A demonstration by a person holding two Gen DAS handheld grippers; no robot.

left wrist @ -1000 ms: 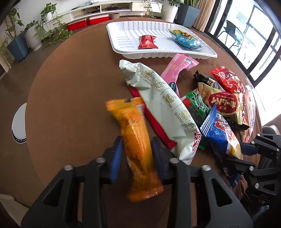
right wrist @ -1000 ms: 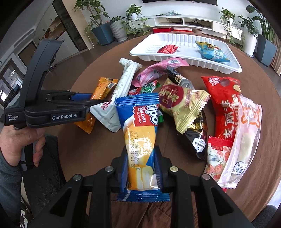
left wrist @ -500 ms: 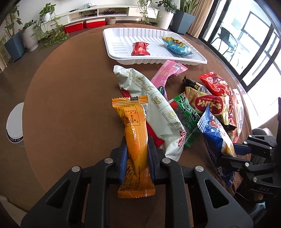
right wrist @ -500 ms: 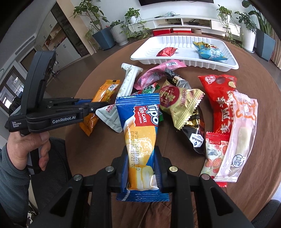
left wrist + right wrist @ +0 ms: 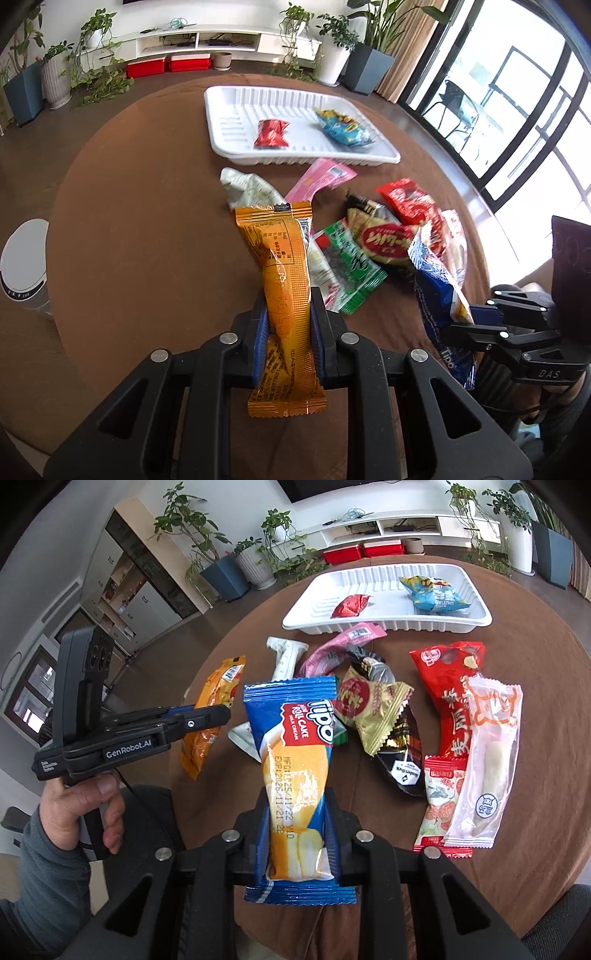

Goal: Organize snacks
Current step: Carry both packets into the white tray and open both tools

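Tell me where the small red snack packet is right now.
The small red snack packet lies in the white tray at the table's far side, left of the blue chip bag; both wrist views show it.

The blue snack packet (image 5: 295, 753) reads "Tipo ROLL CAKE MILK CREAM"; the left gripper (image 5: 207, 716) reads "GenRobot.AI".

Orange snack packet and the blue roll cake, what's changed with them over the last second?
The left gripper closed on the orange packet and lifted it; it now hangs steady, no longer blurred. The right gripper kept its hold on the blue roll cake and raised it slightly. The white tray with its two snacks and the pile stayed put.
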